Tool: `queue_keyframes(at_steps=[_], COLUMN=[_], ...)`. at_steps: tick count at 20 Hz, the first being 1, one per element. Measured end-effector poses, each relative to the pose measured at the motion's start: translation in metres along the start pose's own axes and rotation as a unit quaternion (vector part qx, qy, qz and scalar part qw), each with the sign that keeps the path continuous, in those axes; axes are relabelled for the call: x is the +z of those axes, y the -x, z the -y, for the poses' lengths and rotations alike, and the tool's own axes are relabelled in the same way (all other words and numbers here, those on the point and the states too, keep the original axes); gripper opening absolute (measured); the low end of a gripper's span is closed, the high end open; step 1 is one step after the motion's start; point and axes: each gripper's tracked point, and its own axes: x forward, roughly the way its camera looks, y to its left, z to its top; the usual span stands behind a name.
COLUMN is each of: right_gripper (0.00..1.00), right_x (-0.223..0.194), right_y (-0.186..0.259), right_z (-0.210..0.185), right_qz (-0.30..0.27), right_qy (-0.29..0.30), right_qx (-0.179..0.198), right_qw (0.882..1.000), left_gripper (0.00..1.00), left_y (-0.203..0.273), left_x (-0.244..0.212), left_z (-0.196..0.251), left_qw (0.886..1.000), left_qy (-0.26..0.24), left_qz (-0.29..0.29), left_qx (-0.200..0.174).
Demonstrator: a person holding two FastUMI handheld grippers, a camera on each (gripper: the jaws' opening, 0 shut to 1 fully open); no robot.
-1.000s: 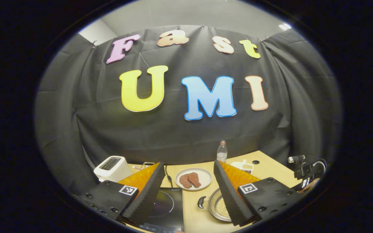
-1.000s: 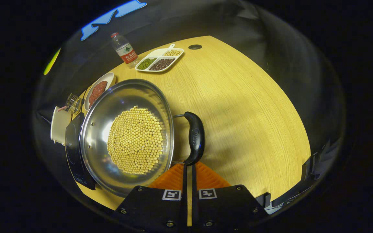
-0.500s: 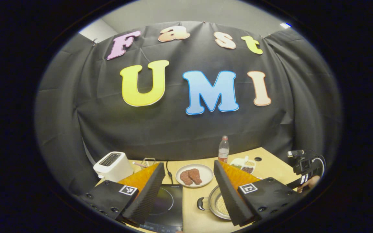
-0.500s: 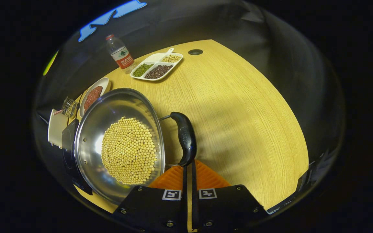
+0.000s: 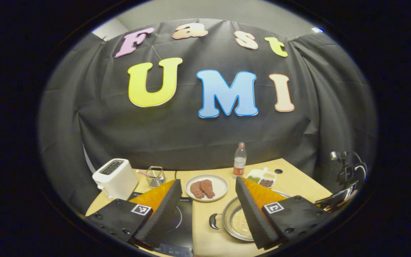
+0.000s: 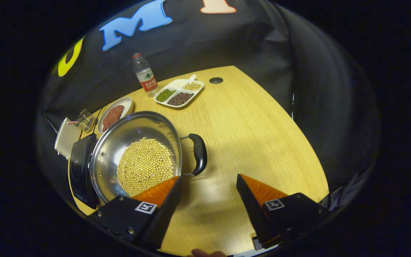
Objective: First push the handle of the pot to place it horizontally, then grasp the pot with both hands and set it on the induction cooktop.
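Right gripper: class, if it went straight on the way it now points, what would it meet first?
Probably the bare table, just right of the pot handle. The right gripper is open; depth is uncertain.
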Motion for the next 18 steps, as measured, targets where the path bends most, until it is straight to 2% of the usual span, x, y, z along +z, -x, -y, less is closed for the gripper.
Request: queue_keyframes(at_steps=[2,5,7,8,10,18], right_gripper=[0.96,0.96,0.96,0.96,0.96,0.96], right_x=[0.016,0.030,0.035,0.036,0.035,0.027], right_y=[0.011,0.015,0.010,0.005,-0.008,-0.059], right_z=[-0.004,-0.011,-0.010,-0.009,-0.010,-0.011], right_qz=[0.049,0.093,0.106,0.107,0.105,0.080], right_qy=[0.002,0.004,0.019,0.027,0.035,0.059], right_qx=[0.013,0.030,0.026,0.023,0.020,0.024], right_qw=[0.999,0.995,0.994,0.994,0.994,0.995], left_gripper=[1.00,0.95,1.00,0.95,0.99,0.99], left_y=[-0.004,-0.017,-0.030,-0.038,-0.056,-0.105], left_x=[-0.015,-0.052,-0.081,-0.097,-0.131,-0.222], left_z=[0.011,0.024,0.027,0.028,0.027,0.015], left_qw=[1.000,0.999,0.998,0.998,0.996,0.986], left_qy=[0.008,0.011,0.019,0.022,0.022,0.001], left_qz=[-0.004,-0.025,-0.046,-0.059,-0.087,-0.168], left_qx=[-0.018,-0.033,-0.033,-0.030,-0.020,-0.005])
